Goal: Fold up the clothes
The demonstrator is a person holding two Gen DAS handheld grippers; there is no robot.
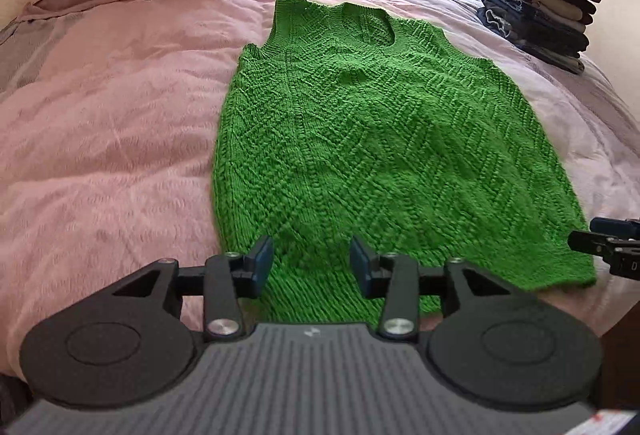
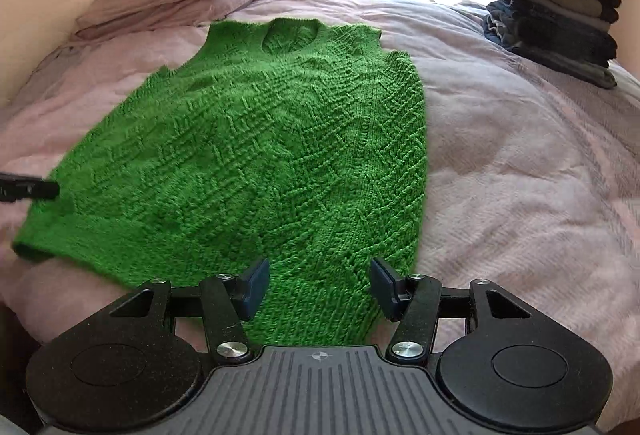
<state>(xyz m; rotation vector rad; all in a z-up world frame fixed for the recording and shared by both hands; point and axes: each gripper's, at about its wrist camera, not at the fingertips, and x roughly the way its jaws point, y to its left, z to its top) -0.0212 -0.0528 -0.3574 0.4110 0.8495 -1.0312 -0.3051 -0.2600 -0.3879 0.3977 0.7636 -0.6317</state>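
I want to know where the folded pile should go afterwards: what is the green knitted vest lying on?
The green knitted vest lies flat on a pink duvet covering the bed. Whatever is beneath the vest's middle is hidden.

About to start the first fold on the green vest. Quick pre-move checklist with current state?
1. Vest spread flat on bed: ok.
2. Left gripper open, nothing between fingers: ok.
3. Right gripper open, empty: ok.
4. Both grippers over the hem end: ok.
5. Folded stack apart from vest: ok.
6. Fingers touching the knit: cannot tell.
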